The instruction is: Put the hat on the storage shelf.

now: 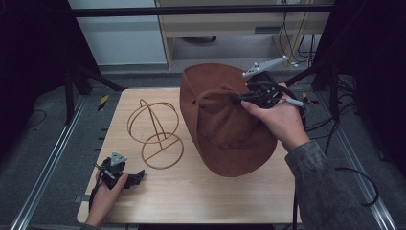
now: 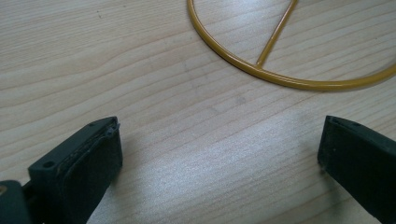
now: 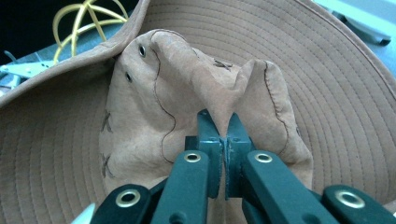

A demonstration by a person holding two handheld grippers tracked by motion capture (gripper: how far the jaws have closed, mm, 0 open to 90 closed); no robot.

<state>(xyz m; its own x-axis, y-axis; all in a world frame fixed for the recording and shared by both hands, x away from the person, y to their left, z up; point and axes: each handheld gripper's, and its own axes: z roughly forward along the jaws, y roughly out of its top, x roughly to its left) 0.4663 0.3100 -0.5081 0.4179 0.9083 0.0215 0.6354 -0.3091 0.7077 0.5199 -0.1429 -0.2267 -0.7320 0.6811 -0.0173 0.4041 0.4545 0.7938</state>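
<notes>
A brown wide-brimmed hat (image 1: 225,120) hangs tilted over the right half of the table, its brim low toward the front. My right gripper (image 1: 244,98) is shut on a pinched fold of the hat's crown (image 3: 224,112), the jaws meeting on the cloth (image 3: 225,133). A gold wire hat stand (image 1: 155,132) with a ring base stands left of the hat. My left gripper (image 1: 136,176) rests near the table's front left corner, open, with bare wood between its pads (image 2: 98,158). Just beyond the left gripper (image 2: 217,154) lies the stand's ring base (image 2: 280,79).
The light wooden table (image 1: 201,191) sits on a metal frame with rails along both sides. Black cables (image 1: 354,177) trail off the right edge. Dark tripod legs stand behind the table at both far corners.
</notes>
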